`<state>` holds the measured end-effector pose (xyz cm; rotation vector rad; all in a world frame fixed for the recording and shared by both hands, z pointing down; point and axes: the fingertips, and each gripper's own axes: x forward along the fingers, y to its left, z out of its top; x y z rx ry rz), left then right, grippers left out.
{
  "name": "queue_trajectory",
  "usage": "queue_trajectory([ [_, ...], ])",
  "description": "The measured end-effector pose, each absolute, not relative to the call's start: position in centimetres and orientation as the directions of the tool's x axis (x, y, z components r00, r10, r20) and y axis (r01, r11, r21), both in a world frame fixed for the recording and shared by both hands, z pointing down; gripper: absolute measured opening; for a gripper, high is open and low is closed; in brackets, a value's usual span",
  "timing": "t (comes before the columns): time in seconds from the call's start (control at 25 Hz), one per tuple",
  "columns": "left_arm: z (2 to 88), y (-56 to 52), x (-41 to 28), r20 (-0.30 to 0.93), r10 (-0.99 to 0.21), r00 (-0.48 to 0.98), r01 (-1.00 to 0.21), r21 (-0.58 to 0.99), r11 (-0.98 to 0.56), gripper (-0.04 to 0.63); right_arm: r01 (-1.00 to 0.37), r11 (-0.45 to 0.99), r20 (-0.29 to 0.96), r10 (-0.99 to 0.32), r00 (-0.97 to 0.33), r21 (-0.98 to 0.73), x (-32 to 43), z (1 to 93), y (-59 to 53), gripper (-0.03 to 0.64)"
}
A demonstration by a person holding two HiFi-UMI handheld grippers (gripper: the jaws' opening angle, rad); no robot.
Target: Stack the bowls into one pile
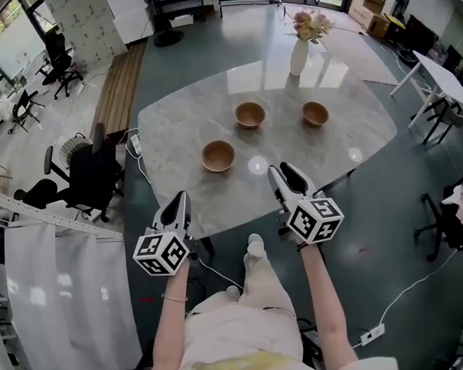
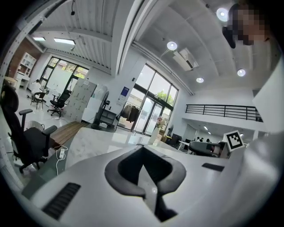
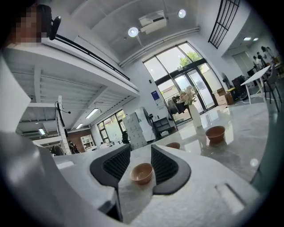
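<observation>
Three wooden bowls stand apart on the pale marble table (image 1: 173, 124): a near one (image 1: 218, 155), a middle one (image 1: 250, 114) and a far right one (image 1: 315, 113). My right gripper (image 1: 284, 173) hovers over the table's front edge, open and empty. In the right gripper view its jaws (image 3: 141, 153) frame the near bowl (image 3: 142, 173), which is still some way off; the other two bowls (image 3: 173, 145) (image 3: 215, 134) lie beyond. My left gripper (image 1: 180, 200) hangs just off the front left edge, shut on nothing (image 2: 142, 153). No bowl shows in the left gripper view.
A white vase of flowers (image 1: 299, 57) stands at the table's far edge. Black office chairs (image 1: 90, 174) and a wooden bench (image 1: 117, 91) are on the left, a white desk (image 1: 443, 75) on the right. Cables and a power strip (image 1: 372, 332) lie on the floor.
</observation>
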<state>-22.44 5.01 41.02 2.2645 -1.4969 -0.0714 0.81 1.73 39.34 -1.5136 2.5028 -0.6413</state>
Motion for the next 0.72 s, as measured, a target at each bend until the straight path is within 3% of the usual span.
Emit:
queue_trajectory([
  [0.48,47.0,-3.1,-23.3,0.306,-0.895,0.324,-0.884,0.436,-0.17,0.0,-0.718,0.527,0.239,-0.704,-0.669,-0.455,-4.2,44.8,-9.8,0.135],
  [0.72,49.5,-5.4,-22.8,0.366,-0.892,0.267,-0.878,0.473,-0.068,0.0,-0.623,0.587,0.326,-0.538,-0.777,-0.517,-6.2,47.8,-12.9,0.135],
])
